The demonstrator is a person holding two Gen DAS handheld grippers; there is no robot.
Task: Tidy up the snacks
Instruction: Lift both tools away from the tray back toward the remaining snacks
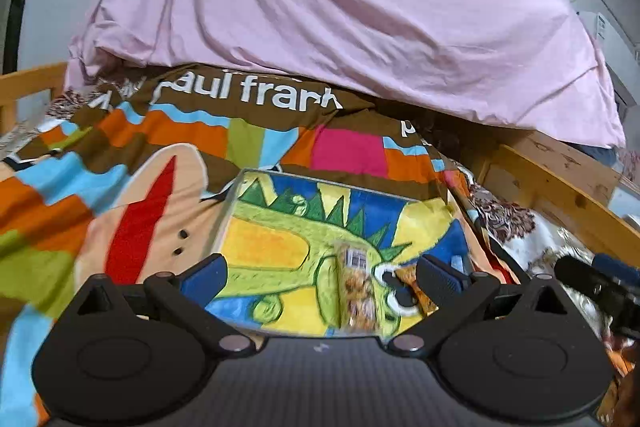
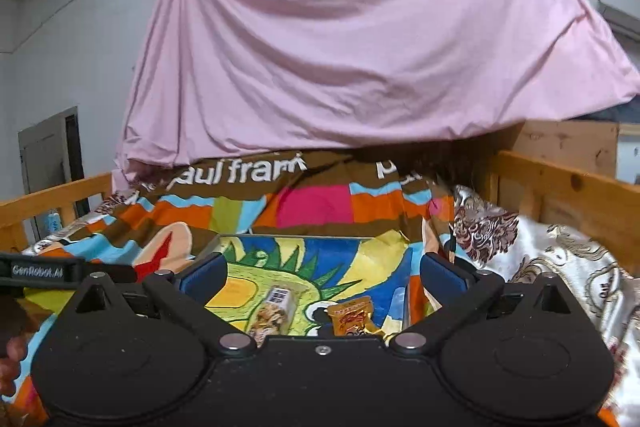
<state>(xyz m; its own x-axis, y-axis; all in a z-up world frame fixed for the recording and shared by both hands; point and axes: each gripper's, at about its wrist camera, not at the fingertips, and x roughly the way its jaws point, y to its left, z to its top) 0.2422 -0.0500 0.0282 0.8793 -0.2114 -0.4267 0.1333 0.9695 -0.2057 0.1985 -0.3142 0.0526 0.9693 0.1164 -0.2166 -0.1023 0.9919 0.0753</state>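
Note:
A clear snack packet with a barcode label (image 1: 356, 287) lies on a dinosaur-print mat (image 1: 276, 239) set in a shallow box on the bed. My left gripper (image 1: 320, 273) is open and empty just above and in front of the packet. In the right wrist view the same packet (image 2: 274, 311) lies left of a small orange snack packet (image 2: 354, 319) on the mat (image 2: 352, 259). My right gripper (image 2: 320, 277) is open and empty, above both packets. The orange packet is partly hidden behind my left gripper's right finger.
A colourful "paul frank" blanket (image 1: 160, 147) covers the bed. A pink sheet (image 1: 320, 7) hangs behind it. Wooden bed rails stand on the right (image 1: 560, 195) and left (image 2: 52, 195). A patterned white cloth (image 2: 560, 259) lies at the right. The other gripper shows at the right edge (image 1: 600, 283).

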